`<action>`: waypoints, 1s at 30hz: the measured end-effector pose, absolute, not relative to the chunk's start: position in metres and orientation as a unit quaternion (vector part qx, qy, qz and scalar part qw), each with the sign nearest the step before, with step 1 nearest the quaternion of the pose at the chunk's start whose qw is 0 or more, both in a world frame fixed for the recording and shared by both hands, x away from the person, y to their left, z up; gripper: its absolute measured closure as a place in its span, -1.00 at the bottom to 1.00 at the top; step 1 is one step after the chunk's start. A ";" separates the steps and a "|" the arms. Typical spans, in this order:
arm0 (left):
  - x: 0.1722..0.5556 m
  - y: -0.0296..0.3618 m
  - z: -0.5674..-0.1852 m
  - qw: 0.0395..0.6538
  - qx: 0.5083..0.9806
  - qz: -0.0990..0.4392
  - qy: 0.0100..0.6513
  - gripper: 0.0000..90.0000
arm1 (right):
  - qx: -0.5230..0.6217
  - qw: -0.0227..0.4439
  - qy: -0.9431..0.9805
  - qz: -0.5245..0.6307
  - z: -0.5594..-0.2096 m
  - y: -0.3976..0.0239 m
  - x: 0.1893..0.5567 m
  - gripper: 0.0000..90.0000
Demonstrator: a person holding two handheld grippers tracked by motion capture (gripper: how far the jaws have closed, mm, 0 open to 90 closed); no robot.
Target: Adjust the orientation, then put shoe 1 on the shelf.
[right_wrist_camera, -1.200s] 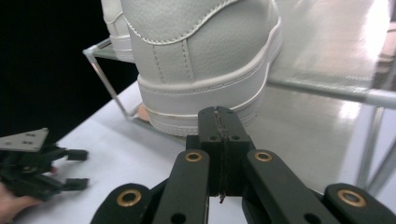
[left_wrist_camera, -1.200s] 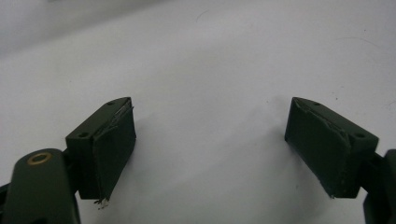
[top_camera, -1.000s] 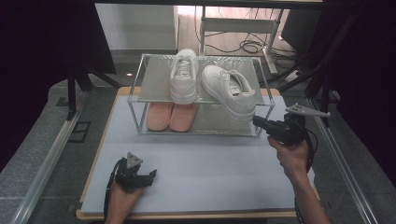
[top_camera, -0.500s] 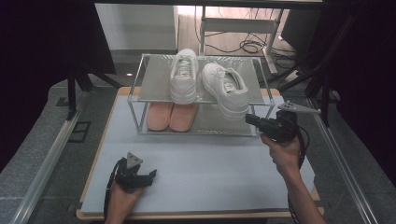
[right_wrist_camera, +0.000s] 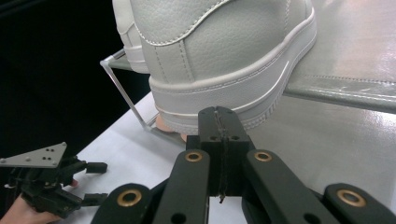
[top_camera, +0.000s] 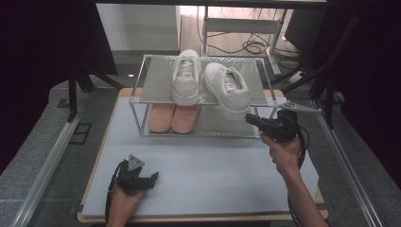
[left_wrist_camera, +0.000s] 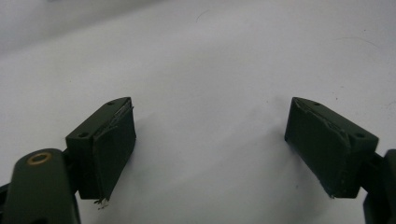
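Note:
A pair of white sneakers stands on the top shelf of a clear rack (top_camera: 158, 85). The left sneaker (top_camera: 186, 78) sits straight. The right sneaker (top_camera: 227, 90) is angled, with its heel over the shelf's front edge. My right gripper (top_camera: 248, 118) is shut with nothing in it. In the right gripper view its closed tip (right_wrist_camera: 219, 114) sits right at the heel sole of that sneaker (right_wrist_camera: 224, 56); contact is unclear. My left gripper (top_camera: 152, 178) rests low on the white table near the front left, open and empty (left_wrist_camera: 210, 140).
A pair of pink shoes (top_camera: 172, 118) lies on the rack's lower level. The white table mat (top_camera: 213, 165) spreads in front of the rack. Metal rails (top_camera: 47, 156) run along both table sides. My left gripper (right_wrist_camera: 91, 183) also appears at the lower left of the right gripper view.
My right gripper has moved left and slightly farther away, up to the heel of the right white sneaker. The left gripper has stayed where it was.

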State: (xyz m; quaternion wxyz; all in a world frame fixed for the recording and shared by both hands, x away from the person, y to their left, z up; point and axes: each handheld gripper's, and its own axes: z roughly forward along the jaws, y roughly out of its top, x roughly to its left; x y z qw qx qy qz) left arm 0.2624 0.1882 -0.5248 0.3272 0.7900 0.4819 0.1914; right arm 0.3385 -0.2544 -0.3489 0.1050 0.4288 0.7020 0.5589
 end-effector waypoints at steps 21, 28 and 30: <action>0.263 0.188 -0.525 0.327 0.790 0.191 0.482 -0.64 | 0.423 0.103 0.704 0.562 -0.350 -0.234 0.351 0.99; 0.262 0.188 -0.525 0.327 0.790 0.192 0.481 -0.64 | 0.419 0.102 0.710 0.557 -0.350 -0.222 0.357 0.99; 0.262 0.188 -0.525 0.327 0.790 0.192 0.482 -0.64 | 0.419 0.100 0.708 0.559 -0.350 -0.221 0.358 0.99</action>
